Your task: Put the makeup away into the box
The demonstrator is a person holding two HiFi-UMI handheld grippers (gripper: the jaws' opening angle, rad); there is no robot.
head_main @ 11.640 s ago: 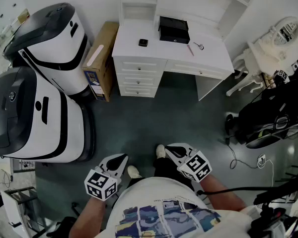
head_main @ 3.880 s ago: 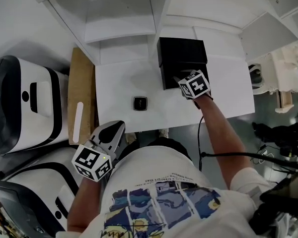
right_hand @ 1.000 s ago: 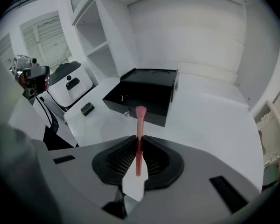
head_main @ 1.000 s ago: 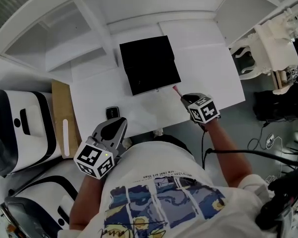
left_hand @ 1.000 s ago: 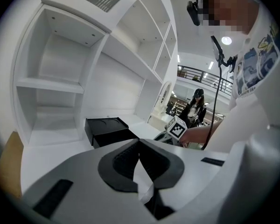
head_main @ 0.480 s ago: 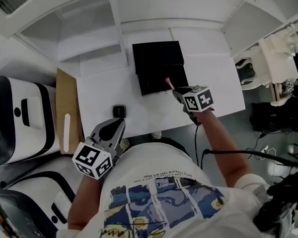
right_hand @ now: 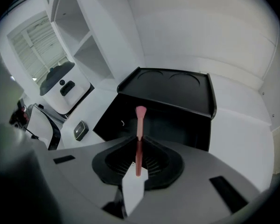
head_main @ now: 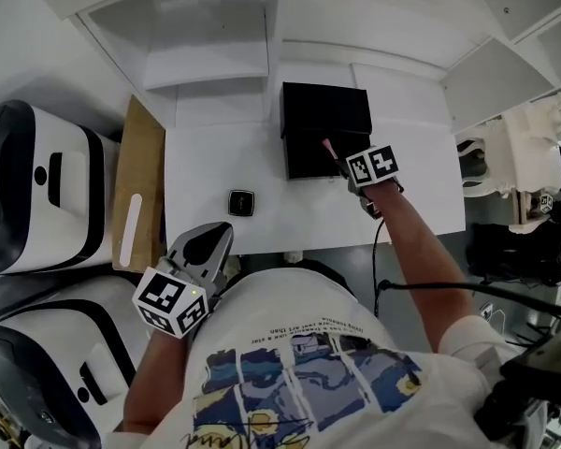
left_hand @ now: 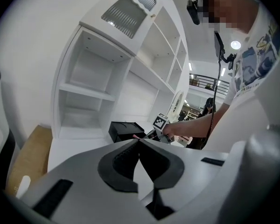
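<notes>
Head view: my right gripper (head_main: 344, 168) hangs over the black box (head_main: 325, 112) on the white desk (head_main: 206, 171). My left gripper (head_main: 208, 247) sits at the desk's front edge, near a small compact (head_main: 241, 202).
Left gripper view: jaws together, nothing between them.
Right gripper view: jaws clamped on the pink makeup brush (right_hand: 139, 136), bristles pointing at the box's dark opening.

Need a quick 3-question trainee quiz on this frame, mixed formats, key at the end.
1. True or false: the right gripper has its jaws shut on the pink brush.
2. In the head view, where is the small dark compact? A: on the white desk, left of the black box. B: inside the box. C: on a shelf.
3. Fill in: the left gripper has its jaws ___, with nothing between them.
Key: 1 true; 2 A; 3 shut.
</notes>
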